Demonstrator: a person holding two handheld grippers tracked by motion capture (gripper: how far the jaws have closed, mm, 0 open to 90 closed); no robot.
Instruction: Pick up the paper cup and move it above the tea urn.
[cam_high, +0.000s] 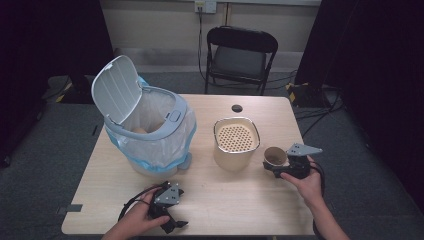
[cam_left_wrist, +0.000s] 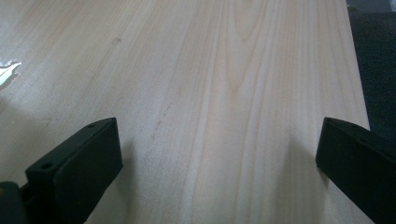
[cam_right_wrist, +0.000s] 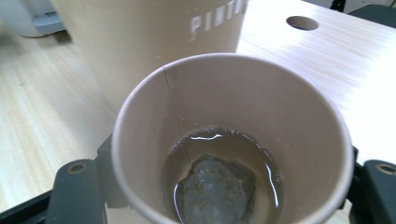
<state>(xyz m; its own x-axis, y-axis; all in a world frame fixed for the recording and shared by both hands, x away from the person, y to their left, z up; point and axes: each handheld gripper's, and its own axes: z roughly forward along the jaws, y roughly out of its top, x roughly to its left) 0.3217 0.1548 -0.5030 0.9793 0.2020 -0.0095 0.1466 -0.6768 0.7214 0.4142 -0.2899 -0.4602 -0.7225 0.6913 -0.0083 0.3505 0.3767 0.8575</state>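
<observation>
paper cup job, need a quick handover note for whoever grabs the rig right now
Right gripper: shut on the paper cup, held upright just right of the beige strainer container. The cup holds a little brownish liquid and a tea bag.
Left gripper: open, jaws wide apart, holding nothing, low over the table at its near edge.
Bin: lid up, liner in, left of the container.
Done: cup picked up. Left, probably: draining the cup through the strainer, then binning it.
</observation>
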